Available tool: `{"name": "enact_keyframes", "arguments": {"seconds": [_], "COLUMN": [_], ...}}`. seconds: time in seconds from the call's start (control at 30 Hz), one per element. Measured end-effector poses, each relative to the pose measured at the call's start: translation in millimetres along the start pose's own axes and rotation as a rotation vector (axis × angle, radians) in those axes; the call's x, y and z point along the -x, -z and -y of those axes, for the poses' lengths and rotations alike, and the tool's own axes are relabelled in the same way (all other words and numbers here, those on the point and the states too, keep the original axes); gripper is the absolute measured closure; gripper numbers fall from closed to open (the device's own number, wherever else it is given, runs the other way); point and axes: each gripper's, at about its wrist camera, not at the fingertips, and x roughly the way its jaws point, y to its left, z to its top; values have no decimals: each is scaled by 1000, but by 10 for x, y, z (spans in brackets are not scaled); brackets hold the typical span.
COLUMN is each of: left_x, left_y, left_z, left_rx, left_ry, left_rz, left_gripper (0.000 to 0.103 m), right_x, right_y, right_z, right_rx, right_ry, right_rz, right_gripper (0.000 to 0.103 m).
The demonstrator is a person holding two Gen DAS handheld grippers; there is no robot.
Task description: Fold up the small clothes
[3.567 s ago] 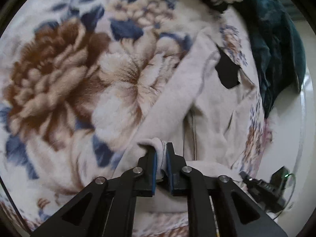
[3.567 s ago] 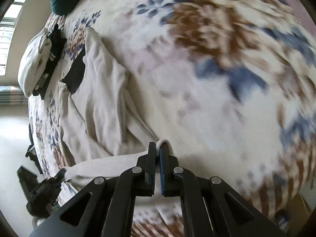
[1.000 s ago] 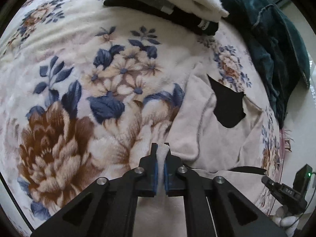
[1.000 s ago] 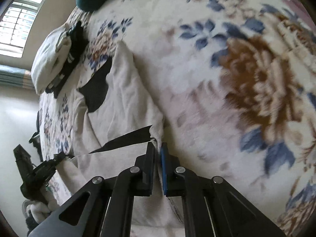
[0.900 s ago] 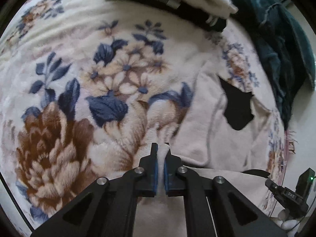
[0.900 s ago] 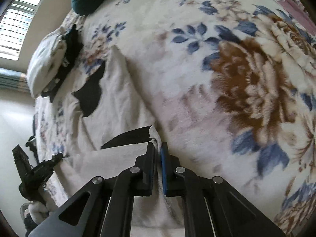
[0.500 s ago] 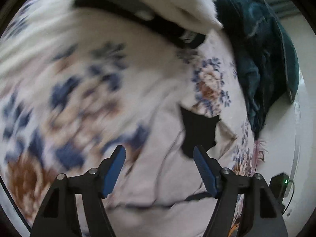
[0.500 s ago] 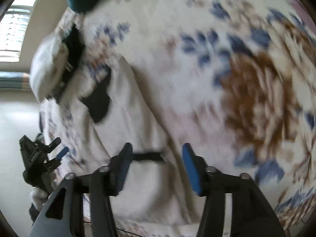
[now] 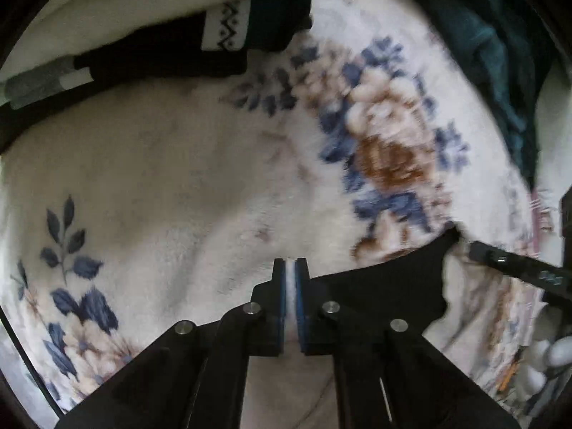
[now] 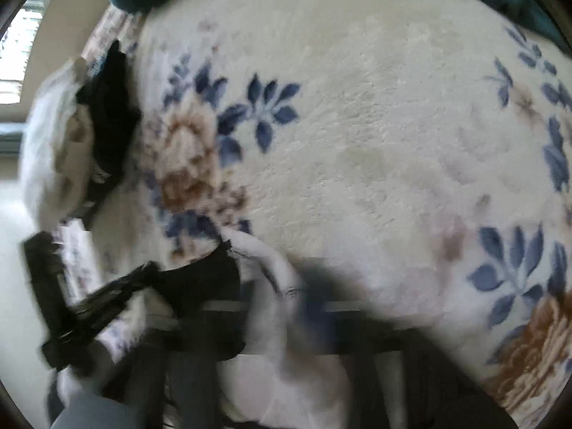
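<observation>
A small cream garment with a black lining at its neck lies on a floral fleece blanket. In the left wrist view my left gripper (image 9: 290, 286) is shut on a cream edge of the garment (image 9: 291, 296), beside the black neck patch (image 9: 386, 282). In the right wrist view the garment (image 10: 271, 261) and its black patch (image 10: 203, 279) sit at the lower middle. My right gripper (image 10: 286, 307) is heavily blurred there, with cream cloth between its dark fingers; its jaw state is unclear.
The blanket (image 9: 178, 178) covers the whole surface. A stack of folded cream and black clothes (image 9: 143, 28) lies at the far edge, also in the right wrist view (image 10: 82, 132). A dark teal cloth (image 9: 500, 53) is bunched at the upper right.
Both grippers let go of the folded garment and opened half a second ago. They have moved toward the neck end, and the left is shut on the garment's edge again.
</observation>
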Motion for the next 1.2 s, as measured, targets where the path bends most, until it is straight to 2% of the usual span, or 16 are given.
{"name": "enact_keyframes", "arguments": {"seconds": [0.07, 0.2, 0.33, 0.47, 0.6, 0.7, 0.77, 0.87, 0.97, 1.0, 1.03, 1.07, 1.1, 1.13, 1.2], "left_x": [144, 507, 1005, 1393, 1686, 1767, 1653, 1268, 989, 948, 954, 980, 1018, 1064, 1134], "left_y": [59, 187, 358, 772, 1367, 1867, 2236, 2641, 2923, 2992, 3045, 3061, 3057, 3028, 2920], "left_z": [-2, -33, -4, 16, 7, -102, -192, -326, -481, -545, -576, -634, -669, -704, -755], "left_rx": [-11, 9, 53, 111, 172, 227, 271, 304, 356, 384, 396, 418, 431, 443, 458], "left_ry": [-5, 16, 72, 131, 161, 174, 174, 183, 219, 223, 234, 253, 260, 266, 266], "left_rz": [43, 122, 220, 278, 292, 267, 215, 67, -42, -61, -61, -47, -33, -16, 21], "left_gripper": [100, 100, 100, 100, 100, 100, 100, 99, 98, 96, 89, 75, 66, 54, 50], "right_x": [55, 332, 729, 1113, 1414, 1509, 1486, 1285, 933, 879, 845, 846, 870, 909, 1013], "right_y": [46, 224, 479, 855, 1479, 1980, 2275, 2660, 2925, 2982, 3052, 3100, 3148, 3186, 3203], "right_z": [-41, -119, -234, -313, -274, -178, -92, 91, 344, 405, 489, 548, 614, 669, 810], "right_rx": [20, 48, 82, 96, 82, 69, 75, 90, 78, 73, 59, 46, 29, 11, -55], "right_ry": [11, -19, -54, -97, -123, -124, -102, -56, -3, 4, 13, 18, 17, 13, -18], "right_rz": [31, 81, 130, 175, 193, 178, 157, 77, -92, -122, -146, -152, -154, -145, -111], "right_gripper": [99, 99, 99, 99, 99, 99, 99, 99, 95, 92, 87, 74, 60, 58, 57]}}
